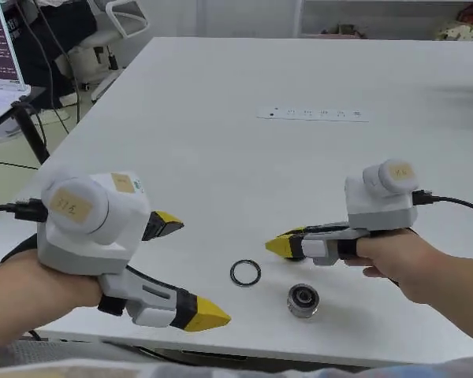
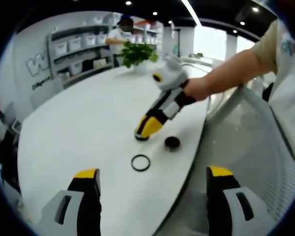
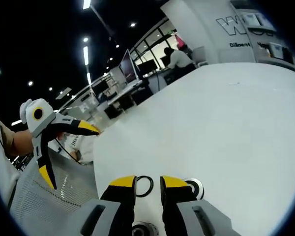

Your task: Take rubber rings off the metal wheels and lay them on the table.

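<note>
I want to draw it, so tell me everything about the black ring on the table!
The black ring is a thin, round hoop that looks like rubber, and the white table shows through its hole. It lies flat near the table's front edge, on no wheel. The metal wheel sits beside it, apart. The right gripper has its yellow tip close by, not touching. Nothing holds the ring.
</note>
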The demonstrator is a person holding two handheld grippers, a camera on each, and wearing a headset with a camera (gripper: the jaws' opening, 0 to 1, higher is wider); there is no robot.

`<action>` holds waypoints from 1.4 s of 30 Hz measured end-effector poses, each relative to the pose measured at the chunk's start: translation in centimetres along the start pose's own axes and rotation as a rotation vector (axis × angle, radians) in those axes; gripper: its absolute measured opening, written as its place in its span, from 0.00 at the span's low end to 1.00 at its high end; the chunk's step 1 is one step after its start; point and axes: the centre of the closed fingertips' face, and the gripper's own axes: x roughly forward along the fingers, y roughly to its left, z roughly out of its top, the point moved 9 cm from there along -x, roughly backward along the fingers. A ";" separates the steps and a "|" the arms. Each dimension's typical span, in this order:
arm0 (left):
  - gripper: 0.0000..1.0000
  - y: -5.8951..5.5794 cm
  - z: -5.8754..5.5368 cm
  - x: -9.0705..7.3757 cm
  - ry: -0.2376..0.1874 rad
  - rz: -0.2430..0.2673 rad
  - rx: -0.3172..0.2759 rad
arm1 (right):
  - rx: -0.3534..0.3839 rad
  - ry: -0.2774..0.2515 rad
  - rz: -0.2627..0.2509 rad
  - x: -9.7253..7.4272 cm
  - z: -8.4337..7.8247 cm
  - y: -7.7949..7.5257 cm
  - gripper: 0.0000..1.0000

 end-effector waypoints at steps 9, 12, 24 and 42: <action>0.87 0.5 1.1 0.8 -0.008 -0.005 0.022 | -0.045 -0.013 -0.039 -2.2 0.1 -0.3 0.20; 0.87 0.6 1.3 1.1 -0.004 -0.007 0.028 | -0.052 -0.019 -0.050 -2.9 0.1 -0.5 0.21; 0.83 1.4 2.3 2.4 -0.008 -0.016 0.030 | -0.087 -0.012 -0.100 -4.3 -0.6 -1.4 0.24; 0.79 2.7 2.3 5.3 0.030 -0.049 0.014 | -0.134 0.014 -0.123 -4.1 -1.6 -2.4 0.27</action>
